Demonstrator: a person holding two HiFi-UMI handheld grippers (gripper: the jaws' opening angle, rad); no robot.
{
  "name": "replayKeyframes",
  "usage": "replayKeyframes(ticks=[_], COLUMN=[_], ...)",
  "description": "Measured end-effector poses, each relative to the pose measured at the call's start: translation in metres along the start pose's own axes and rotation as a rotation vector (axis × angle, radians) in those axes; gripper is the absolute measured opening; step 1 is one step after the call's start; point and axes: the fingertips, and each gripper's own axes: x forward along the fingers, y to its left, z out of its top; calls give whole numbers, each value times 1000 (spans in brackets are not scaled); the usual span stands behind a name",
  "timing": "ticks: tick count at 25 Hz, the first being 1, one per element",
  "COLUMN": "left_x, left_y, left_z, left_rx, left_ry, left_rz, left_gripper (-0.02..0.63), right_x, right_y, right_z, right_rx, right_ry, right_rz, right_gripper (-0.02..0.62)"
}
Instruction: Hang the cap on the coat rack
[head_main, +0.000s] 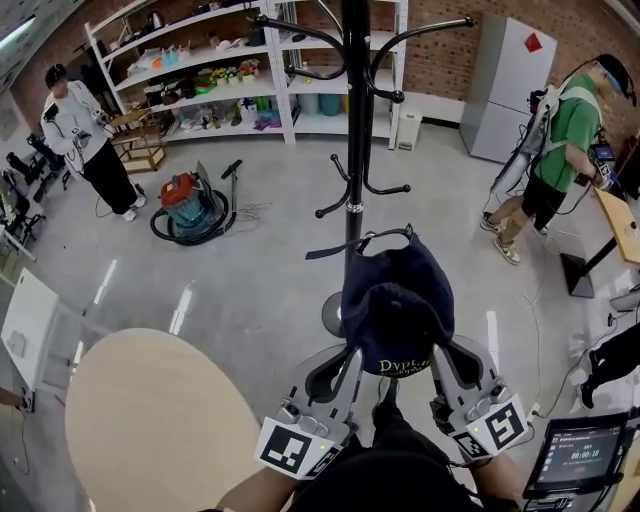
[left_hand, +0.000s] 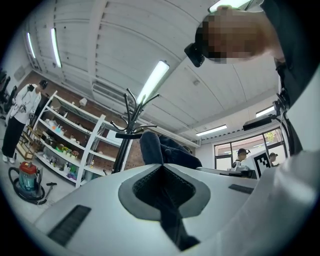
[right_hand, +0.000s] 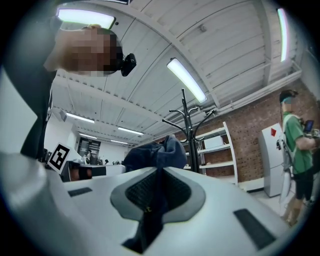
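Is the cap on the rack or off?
Off. The left hand-held gripper and right hand-held gripper hold the cap before the rack, on no hook.

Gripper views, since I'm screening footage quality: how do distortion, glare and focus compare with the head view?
Left gripper view: heavy fisheye bend, black corners, long ceiling strip light blown out. Right gripper view: the same, dark navy fabric cap slightly soft. Head view: evenly lit, black metal coat rack crisp.

The coat rack (head_main: 353, 120) top is cut off by the head view's edge

All 3 cams toward coat rack (head_main: 352, 120)
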Motion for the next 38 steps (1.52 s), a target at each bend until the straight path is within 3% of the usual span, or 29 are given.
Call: replayKeyframes(ticks=[16, 24, 38], left_x=[56, 143, 133], left_y=[21, 48, 43], left_z=[31, 16, 37], left_rx=[130, 180, 225], left_ry=[-57, -39, -49], left_rz=[17, 35, 72], left_gripper=[14, 14, 14], right_x=[52, 100, 106], right_y=[-47, -128, -118], right_z=[28, 28, 42], right_rx=[-27, -22, -28], right_ry=[-128, -164, -212], right_rz=[53, 75, 112], right_gripper=[31, 31, 31])
